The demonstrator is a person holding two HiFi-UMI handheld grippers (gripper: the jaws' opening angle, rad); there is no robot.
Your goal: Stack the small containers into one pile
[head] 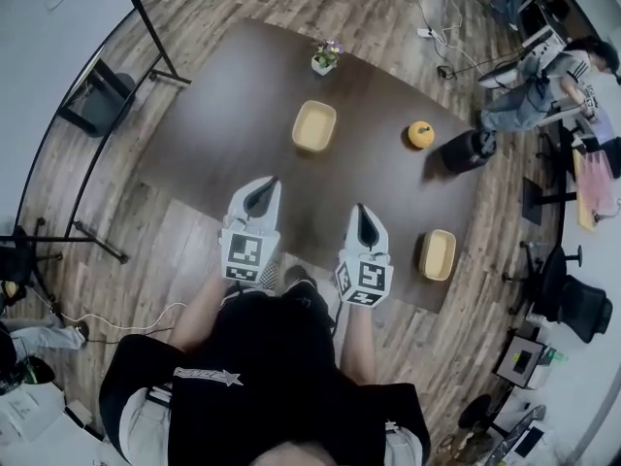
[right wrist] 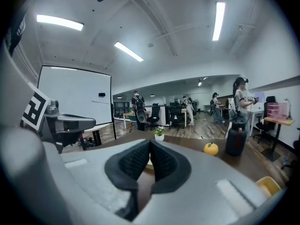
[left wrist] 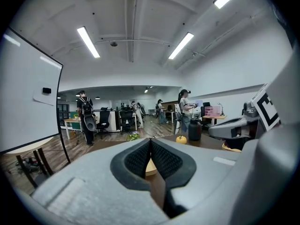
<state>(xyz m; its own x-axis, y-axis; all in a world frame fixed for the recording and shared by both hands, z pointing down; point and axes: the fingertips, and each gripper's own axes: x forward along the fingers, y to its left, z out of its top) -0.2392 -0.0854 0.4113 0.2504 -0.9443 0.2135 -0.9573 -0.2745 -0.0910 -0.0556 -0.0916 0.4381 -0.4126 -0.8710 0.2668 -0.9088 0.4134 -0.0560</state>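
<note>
Both grippers are held low in front of the person, at the near edge of the table. Of these, the left gripper point(head: 266, 186) has its 2 dark pads pressed together with nothing between them, and the right gripper point(head: 360, 213) is closed and empty in the same way.

Beyond the left one, near the middle of the table, lies a pale yellow shallow rectangular container point(head: 314, 125). A second pale yellow container point(head: 438, 254) of the same kind lies at the right edge of the table, to the right of the right gripper, not touching it and well apart from the first.

I judge that the task is not begun: 0 containers are stacked, and 1 must be gripped, carried and set into the other.

The surface is a dark brown table point(head: 223, 115). It carries also a small orange pumpkin-shaped object point(head: 419, 134), a black jug point(head: 464, 151) and a small white pot with flowers point(head: 325, 58). Around it are a wood floor point(head: 388, 27), a whiteboard point(right wrist: 75, 95) and office desks with people.
</note>
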